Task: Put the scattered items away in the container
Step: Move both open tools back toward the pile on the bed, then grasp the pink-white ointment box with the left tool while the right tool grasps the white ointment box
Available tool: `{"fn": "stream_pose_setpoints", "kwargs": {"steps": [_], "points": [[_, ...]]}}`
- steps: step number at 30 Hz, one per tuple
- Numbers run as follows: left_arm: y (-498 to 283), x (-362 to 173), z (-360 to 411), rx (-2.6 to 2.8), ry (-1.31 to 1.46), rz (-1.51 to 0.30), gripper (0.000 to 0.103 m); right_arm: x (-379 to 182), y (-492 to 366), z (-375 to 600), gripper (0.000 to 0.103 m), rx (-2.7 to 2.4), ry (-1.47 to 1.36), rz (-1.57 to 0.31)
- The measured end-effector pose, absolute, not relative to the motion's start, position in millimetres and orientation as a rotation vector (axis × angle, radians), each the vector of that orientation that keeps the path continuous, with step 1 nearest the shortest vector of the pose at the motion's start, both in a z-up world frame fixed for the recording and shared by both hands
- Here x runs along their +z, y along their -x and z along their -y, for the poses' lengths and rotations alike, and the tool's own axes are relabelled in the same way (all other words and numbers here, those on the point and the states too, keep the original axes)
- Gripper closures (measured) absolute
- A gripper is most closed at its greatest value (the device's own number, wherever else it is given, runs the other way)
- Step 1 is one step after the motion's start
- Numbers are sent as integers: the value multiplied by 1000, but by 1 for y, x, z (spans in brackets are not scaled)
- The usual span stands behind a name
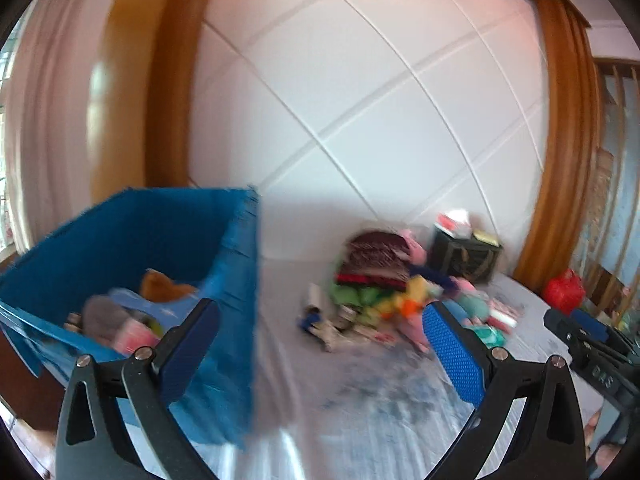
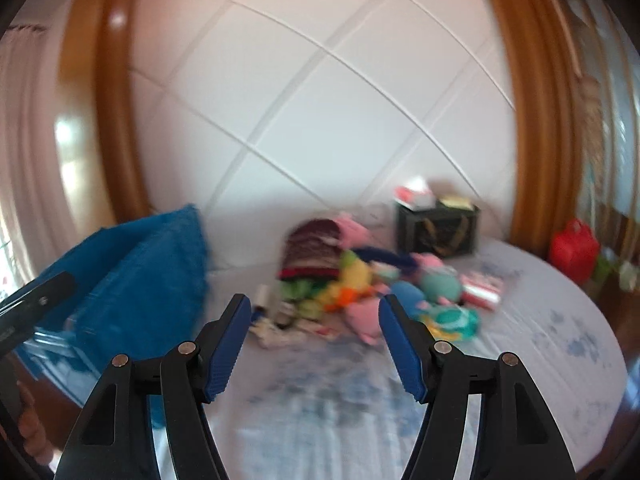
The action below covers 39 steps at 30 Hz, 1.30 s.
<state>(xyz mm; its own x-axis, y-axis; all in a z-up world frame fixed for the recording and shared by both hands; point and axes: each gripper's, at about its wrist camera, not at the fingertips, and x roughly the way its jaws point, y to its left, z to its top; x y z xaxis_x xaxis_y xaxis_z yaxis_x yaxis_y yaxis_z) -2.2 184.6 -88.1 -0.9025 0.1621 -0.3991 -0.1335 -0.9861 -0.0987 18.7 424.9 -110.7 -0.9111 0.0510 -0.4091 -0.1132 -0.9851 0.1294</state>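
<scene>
A blue bin stands on the bed at the left and holds a brown plush and other blurred items. A pile of soft toys and a dark striped knit piece lies mid-bed. My left gripper is open and empty, between the bin and the pile and short of both. My right gripper is open too, with nothing between its pads, and points at the toy pile from a short way off. The bin shows at the left of the right wrist view.
A dark bag with boxes on top sits behind the pile against the white padded headboard. A red bag lies at the right edge of the bed. The flowered sheet lies in front of the pile. Both views are motion-blurred.
</scene>
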Motion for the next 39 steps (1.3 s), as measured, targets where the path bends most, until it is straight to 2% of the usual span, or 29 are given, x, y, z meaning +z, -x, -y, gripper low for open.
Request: {"fn": "stream_pose_setpoints", "kwargs": {"steps": [7,21,23,25,28,35,39], "points": [[26,-143,-238,2873,873,32,0,-156,-9,-491,37,2888,828,-303],[166,-265,-241,2762,1175,42,0,-237,101,-449,43,2905,1131,-207],[190,-284,-243,2731,1240,66,0,-253,125,-446,49,2912,1178,-204],[213,-304,-245,2732,1271,79,0,-270,154,-444,61,2924,1218,-207],[242,-331,-250,2796,1301,12,4,-298,203,-438,70,2955,1281,-183],[297,-393,-261,2796,1426,-66,13,-361,295,-426,71,2982,1400,-125],[319,-413,-260,2827,1457,-37,14,-381,324,-415,71,3006,1407,-60]]}}
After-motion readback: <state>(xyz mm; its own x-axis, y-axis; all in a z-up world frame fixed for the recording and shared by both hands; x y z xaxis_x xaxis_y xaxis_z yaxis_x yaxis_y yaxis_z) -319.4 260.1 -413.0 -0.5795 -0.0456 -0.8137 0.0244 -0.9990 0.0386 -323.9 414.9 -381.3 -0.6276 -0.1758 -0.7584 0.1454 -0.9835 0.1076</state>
